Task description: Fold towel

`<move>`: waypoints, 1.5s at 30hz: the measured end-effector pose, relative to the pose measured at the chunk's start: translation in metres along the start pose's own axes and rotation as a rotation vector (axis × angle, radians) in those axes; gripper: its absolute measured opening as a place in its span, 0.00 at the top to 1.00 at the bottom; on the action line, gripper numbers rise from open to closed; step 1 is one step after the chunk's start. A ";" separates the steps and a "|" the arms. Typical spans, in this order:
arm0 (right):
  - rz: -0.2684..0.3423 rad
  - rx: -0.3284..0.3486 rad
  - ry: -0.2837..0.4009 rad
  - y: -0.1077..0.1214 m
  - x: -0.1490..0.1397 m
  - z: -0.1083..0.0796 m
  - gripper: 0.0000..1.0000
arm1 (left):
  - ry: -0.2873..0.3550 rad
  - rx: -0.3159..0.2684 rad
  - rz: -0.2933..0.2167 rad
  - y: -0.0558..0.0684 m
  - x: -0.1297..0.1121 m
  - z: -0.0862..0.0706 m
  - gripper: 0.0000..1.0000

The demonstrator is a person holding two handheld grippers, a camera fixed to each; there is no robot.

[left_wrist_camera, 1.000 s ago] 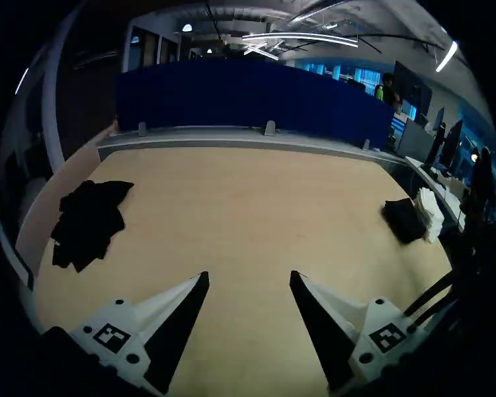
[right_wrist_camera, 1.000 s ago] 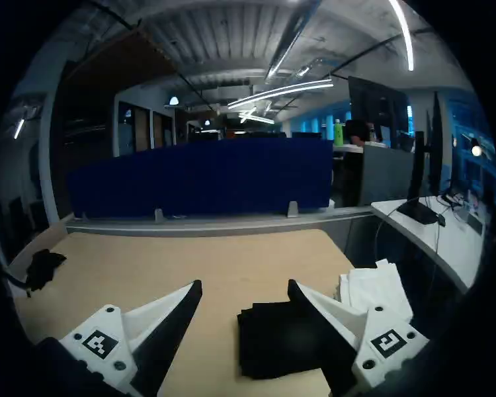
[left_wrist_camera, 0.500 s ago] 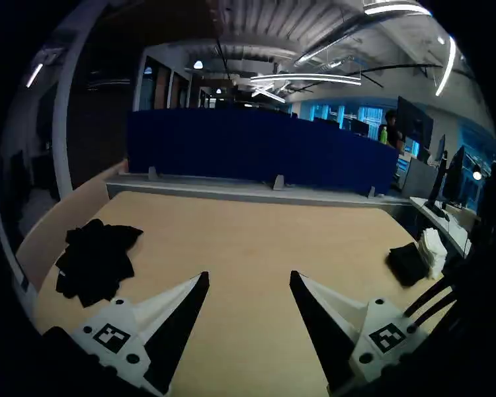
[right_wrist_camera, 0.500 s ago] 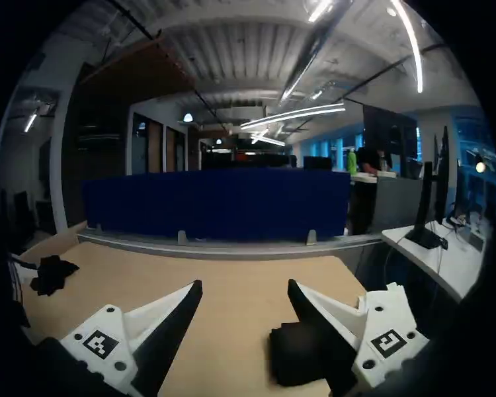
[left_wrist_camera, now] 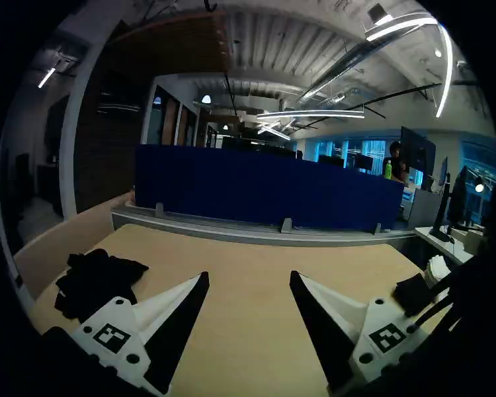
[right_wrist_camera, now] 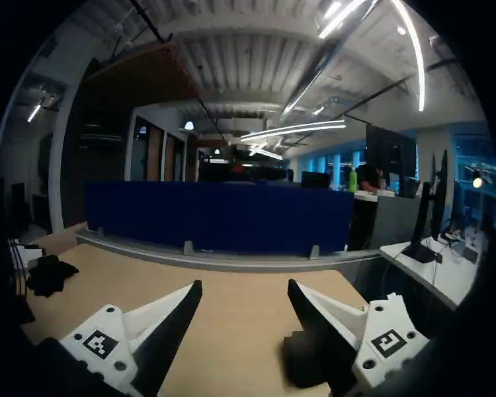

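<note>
You hold both grippers level over the wooden table point(left_wrist_camera: 248, 258), jaws spread and empty. In the left gripper view, a crumpled black towel point(left_wrist_camera: 92, 286) lies outside the left finger of the left gripper point(left_wrist_camera: 248, 274), likely your next pick. Beyond the right finger sit a folded black towel point(left_wrist_camera: 412, 293) and a white stack point(left_wrist_camera: 440, 266), apparently finished work. The right gripper point(right_wrist_camera: 244, 283) hangs with that folded towel by its right finger. No writing is legible, only square markers point(left_wrist_camera: 111, 337) on the fingers.

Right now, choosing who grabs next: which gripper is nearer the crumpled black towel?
Left. The crumpled black towel lies just ahead-left of the left gripper; the right gripper is far across the table from it.
</note>
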State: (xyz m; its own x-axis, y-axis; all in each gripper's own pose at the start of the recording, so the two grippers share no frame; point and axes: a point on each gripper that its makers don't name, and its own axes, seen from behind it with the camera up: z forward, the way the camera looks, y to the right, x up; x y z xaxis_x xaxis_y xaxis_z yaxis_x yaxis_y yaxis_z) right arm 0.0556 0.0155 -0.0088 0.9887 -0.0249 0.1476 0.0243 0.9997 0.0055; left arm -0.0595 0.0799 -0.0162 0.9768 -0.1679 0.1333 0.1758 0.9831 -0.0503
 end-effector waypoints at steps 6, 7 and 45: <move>0.014 0.014 -0.016 -0.016 0.006 0.006 0.00 | 0.052 0.005 -0.002 -0.006 0.006 0.010 0.10; 0.015 0.019 -0.018 -0.020 0.007 0.007 0.00 | 0.060 0.006 -0.002 -0.008 0.007 0.011 0.10; -0.128 0.032 -0.068 -0.107 0.000 0.054 0.00 | 0.244 0.092 0.140 -0.100 -0.086 0.035 0.10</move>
State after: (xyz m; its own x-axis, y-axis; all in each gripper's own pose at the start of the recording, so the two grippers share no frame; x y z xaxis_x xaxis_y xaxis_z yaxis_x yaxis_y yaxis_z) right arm 0.0454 -0.0912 0.0442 0.9655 -0.1534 0.2104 0.1440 0.9878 0.0595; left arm -0.1653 -0.0012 0.0121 0.9932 -0.0320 -0.1115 0.0368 0.9985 0.0405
